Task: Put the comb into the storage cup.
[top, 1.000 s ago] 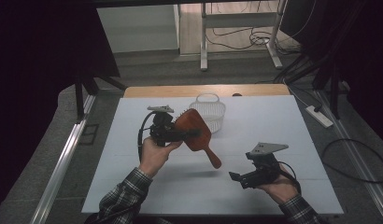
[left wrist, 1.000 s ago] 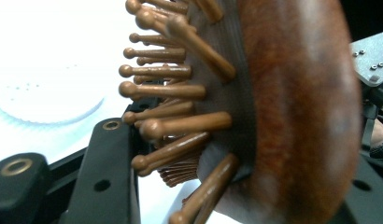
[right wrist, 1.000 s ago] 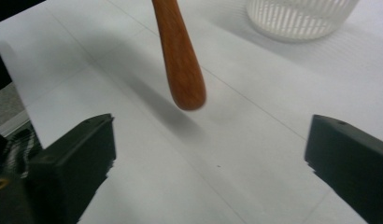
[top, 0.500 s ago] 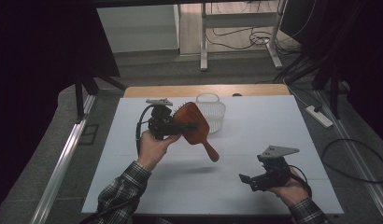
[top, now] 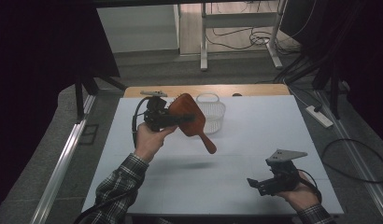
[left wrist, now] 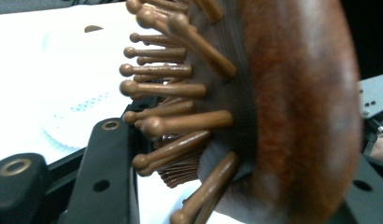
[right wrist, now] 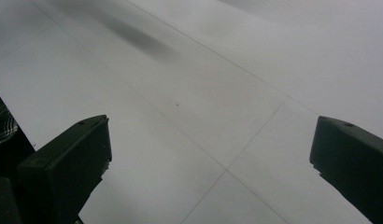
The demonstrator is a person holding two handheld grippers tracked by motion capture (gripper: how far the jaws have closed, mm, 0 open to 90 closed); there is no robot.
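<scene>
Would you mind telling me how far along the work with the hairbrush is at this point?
Done: the left tool has the wooden hairbrush clamped by its head and lifted off the white table. In hand: the brush is in the air beside the white basket. Left, probably: placing it in the basket. The right tool is open and empty.

Lighting: dim room, dark surroundings at left and right edges of the high view; white table (top: 236, 182) is the brightest surface, evenly lit from above.
Shadows: soft, diffuse patch on the table beneath the raised hairbrush (top: 189, 120); a blurred dark streak in the right gripper view.
Glare: table blown out to white in the left gripper view.
Focus: hairbrush bristles close and soft, back smeared; right gripper view slightly hazy, grey-toned.
</scene>
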